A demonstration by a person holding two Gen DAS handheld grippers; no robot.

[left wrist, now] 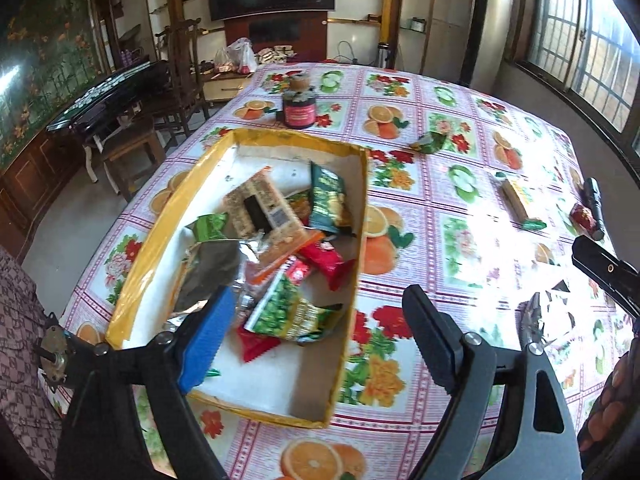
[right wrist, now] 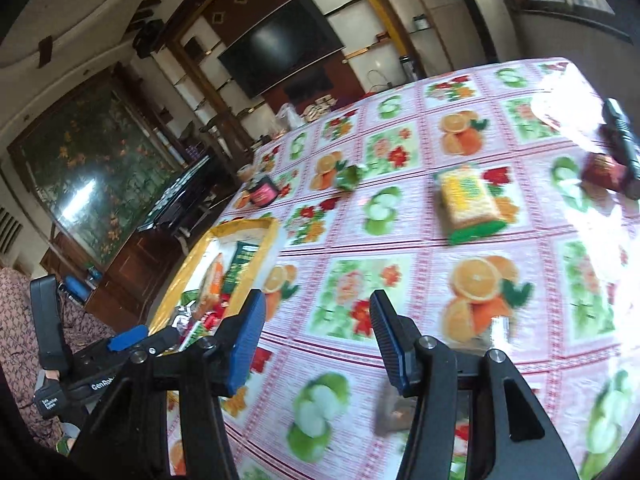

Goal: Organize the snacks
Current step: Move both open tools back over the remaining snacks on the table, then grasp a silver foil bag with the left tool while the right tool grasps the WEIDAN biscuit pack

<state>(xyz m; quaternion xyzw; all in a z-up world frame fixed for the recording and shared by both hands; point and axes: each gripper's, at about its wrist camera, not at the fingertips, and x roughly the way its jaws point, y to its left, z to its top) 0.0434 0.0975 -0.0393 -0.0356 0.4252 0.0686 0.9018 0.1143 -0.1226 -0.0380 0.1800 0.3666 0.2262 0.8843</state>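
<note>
Left wrist view: the left gripper (left wrist: 316, 336) hangs over the near end of a yellow-rimmed box (left wrist: 362, 216) on the bench (left wrist: 440, 216), its fingers (left wrist: 208, 336) spread wide with nothing between them. Inside the box lie heaped snack packets (left wrist: 296, 312), green, red and silver; their print is too small to read.

Right wrist view: the right gripper (right wrist: 318, 344), fingers apart and empty, is over bare fruit-patterned cloth beside the box (right wrist: 272, 248). The left tool's handle reads "GenRob". Farther off lie a yellow-and-green packet (right wrist: 470, 200), a red packet (right wrist: 602, 170) beside a black torch (right wrist: 622, 140), and a small green packet (right wrist: 348, 178). Only the left view shows the jar (left wrist: 299, 106) sharply.
</note>
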